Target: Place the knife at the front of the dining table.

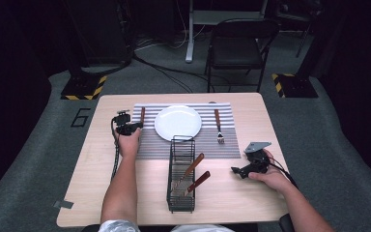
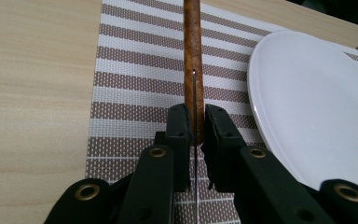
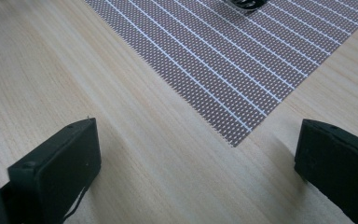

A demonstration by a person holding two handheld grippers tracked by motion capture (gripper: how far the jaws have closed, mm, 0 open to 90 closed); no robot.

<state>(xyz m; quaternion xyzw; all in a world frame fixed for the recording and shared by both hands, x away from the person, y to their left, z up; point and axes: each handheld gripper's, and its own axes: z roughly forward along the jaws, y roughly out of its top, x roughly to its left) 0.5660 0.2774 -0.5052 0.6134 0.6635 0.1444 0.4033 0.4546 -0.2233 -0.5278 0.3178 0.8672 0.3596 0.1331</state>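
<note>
Left gripper [image 2: 195,123] clamped on the knife [image 2: 193,70] beside the plate [image 2: 307,107], apparently for setting it on the placemat [image 2: 130,93]; right gripper [image 3: 196,154] wide, empty, resting over the table [image 3: 51,70].

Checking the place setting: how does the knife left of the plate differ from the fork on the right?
The knife is clamped on edge in the left gripper; the fork lies free on the mat. The knife's handle points away from the person, the fork's tines toward them. Both have brown wooden handles.

White plate [image 1: 178,123] mid-placemat [image 1: 232,145]; fork [image 1: 218,126] right; rack [image 1: 181,181] near.
</note>
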